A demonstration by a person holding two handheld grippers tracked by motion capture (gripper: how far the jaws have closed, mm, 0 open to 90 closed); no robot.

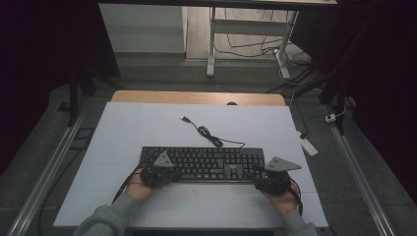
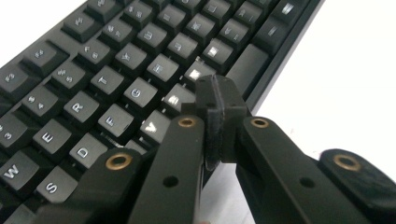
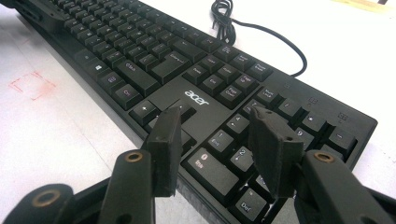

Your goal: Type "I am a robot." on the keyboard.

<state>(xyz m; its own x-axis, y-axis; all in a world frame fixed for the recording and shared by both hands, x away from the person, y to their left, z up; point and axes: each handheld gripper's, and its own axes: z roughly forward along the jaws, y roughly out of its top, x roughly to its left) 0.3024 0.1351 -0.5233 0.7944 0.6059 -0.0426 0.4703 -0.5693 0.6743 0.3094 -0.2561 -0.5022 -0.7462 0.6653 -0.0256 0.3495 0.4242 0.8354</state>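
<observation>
Both grippers low over keyboard

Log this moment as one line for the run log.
left gripper: shut, over keyboard letter keys | right gripper: open, over numpad end | keyboard cable: loose on table, unplugged

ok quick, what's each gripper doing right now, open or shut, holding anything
Left gripper: shut, holding nothing, tips over the keyboard's bottom key row.
Right gripper: open, holding nothing, jaws spread above the number pad.
</observation>
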